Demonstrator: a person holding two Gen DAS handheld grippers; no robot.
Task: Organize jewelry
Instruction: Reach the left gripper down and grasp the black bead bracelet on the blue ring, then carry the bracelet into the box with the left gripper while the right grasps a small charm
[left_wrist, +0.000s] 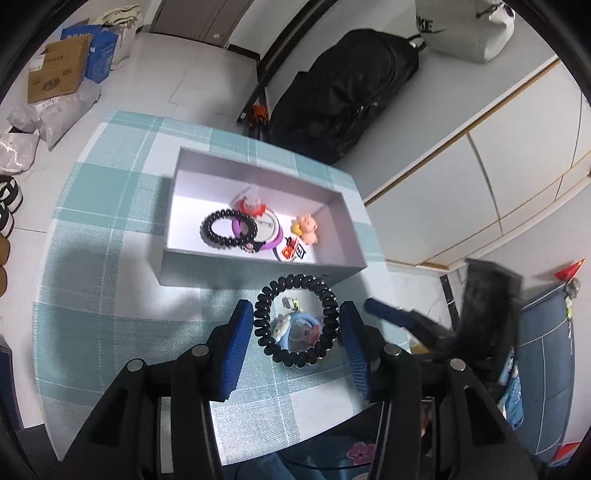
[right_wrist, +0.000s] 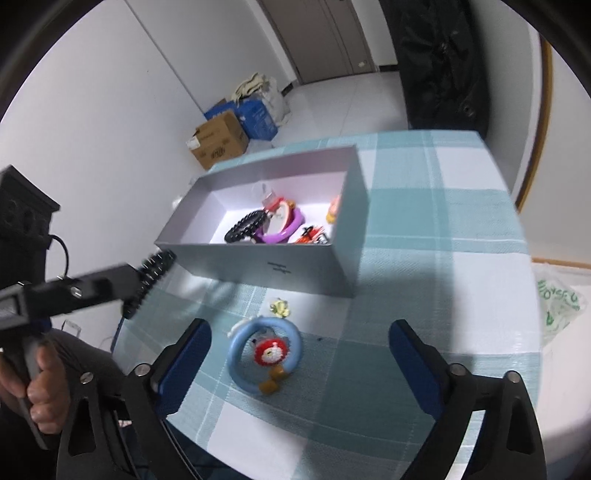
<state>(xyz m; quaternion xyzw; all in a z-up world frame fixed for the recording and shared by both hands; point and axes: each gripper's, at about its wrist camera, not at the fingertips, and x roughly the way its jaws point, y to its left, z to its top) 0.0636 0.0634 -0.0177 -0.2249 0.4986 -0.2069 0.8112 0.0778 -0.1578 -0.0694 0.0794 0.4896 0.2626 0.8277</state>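
While two black spiral bracelets are showing, one is lying in the grey box (left_wrist: 258, 269) and the other (left_wrist: 295, 320), a ring of glossy black coils, is hanging clamped between the blue pads of the left gripper (left_wrist: 295, 325) above the checked tablecloth (left_wrist: 110, 258). The right gripper (right_wrist: 299, 354) is hovering with fingers wide apart over one blue bracelet (right_wrist: 264, 354) carrying a red charm.

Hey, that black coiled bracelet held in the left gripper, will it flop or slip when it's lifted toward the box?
The black coiled spiral bracelet probably stays ring-shaped: it keeps a round loop between the left gripper's blue fingers. Its springy coils may squash or twist. The ridged beads likely resist slipping, and it looks light.
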